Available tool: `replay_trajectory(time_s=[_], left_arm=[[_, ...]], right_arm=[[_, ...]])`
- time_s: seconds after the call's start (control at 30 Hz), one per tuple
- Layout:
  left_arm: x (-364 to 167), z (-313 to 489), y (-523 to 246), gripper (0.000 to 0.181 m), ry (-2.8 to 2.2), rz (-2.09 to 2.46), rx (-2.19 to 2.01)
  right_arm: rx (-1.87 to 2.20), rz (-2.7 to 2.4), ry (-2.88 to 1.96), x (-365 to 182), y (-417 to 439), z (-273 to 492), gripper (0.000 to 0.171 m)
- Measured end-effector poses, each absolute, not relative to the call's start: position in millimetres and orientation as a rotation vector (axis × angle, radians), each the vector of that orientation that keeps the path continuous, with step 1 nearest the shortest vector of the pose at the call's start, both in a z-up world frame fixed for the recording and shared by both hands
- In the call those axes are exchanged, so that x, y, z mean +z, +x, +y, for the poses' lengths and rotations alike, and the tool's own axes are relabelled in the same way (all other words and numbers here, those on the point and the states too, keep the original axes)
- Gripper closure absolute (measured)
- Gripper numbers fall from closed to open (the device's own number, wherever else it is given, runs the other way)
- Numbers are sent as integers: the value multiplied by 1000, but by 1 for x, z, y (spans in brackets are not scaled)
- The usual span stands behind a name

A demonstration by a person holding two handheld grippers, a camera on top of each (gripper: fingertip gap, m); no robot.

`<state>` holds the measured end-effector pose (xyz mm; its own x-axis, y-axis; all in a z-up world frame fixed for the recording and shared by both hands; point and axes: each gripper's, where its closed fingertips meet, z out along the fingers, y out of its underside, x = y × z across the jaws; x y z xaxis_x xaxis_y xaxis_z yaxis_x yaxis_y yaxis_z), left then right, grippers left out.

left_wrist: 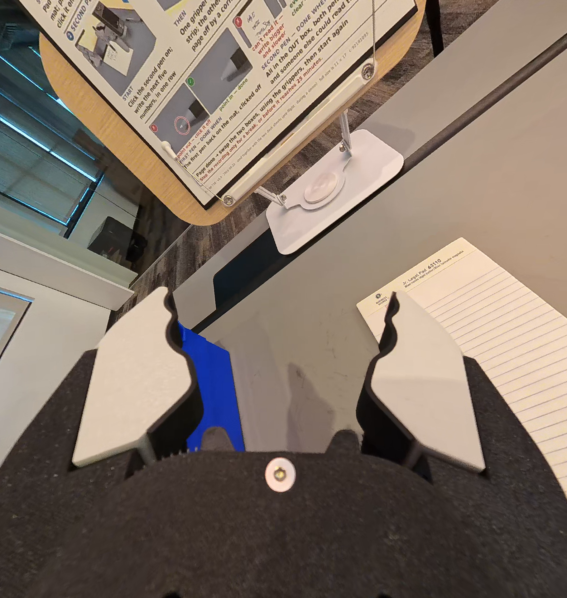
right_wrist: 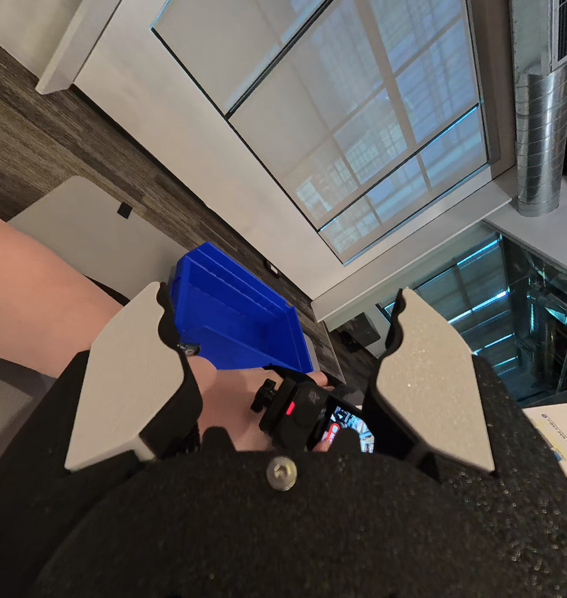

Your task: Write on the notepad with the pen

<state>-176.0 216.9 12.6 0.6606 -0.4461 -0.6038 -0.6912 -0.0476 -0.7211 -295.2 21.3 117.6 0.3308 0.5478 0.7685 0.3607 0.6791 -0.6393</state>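
Note:
A white lined notepad (left_wrist: pixel 489 349) lies flat on the grey table (left_wrist: pixel 470 194) at the right of the left wrist view. My left gripper (left_wrist: pixel 283 297) is open and empty above the table, its right finger just over the pad's top left corner. No pen shows in either view. My right gripper (right_wrist: pixel 282 294) is open and empty, tilted up toward the windows. Between its fingers I see a person's hand (right_wrist: pixel 223 398) holding the other gripper's black camera mount (right_wrist: pixel 304 411).
A blue plastic bin (right_wrist: pixel 240 317) stands beyond that hand; a part of it shows by my left finger (left_wrist: pixel 210 388). An instruction sheet on a wooden board (left_wrist: pixel 210 97) with a white stand (left_wrist: pixel 334 197) sits at the table's far edge. A paper sheet (right_wrist: pixel 560 433) lies at the right.

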Motion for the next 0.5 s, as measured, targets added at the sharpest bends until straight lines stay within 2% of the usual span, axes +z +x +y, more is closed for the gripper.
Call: replay_trajectory(time_s=[0.27,0.5], left_arm=[[13,216,-174,61,-1686,936,219],[31,205,-166,59,-1671,912,2]], right_arm=[[151,-1237,-812,149,-278,-8,48],[27,-978,-998,177,-184,29,48]])
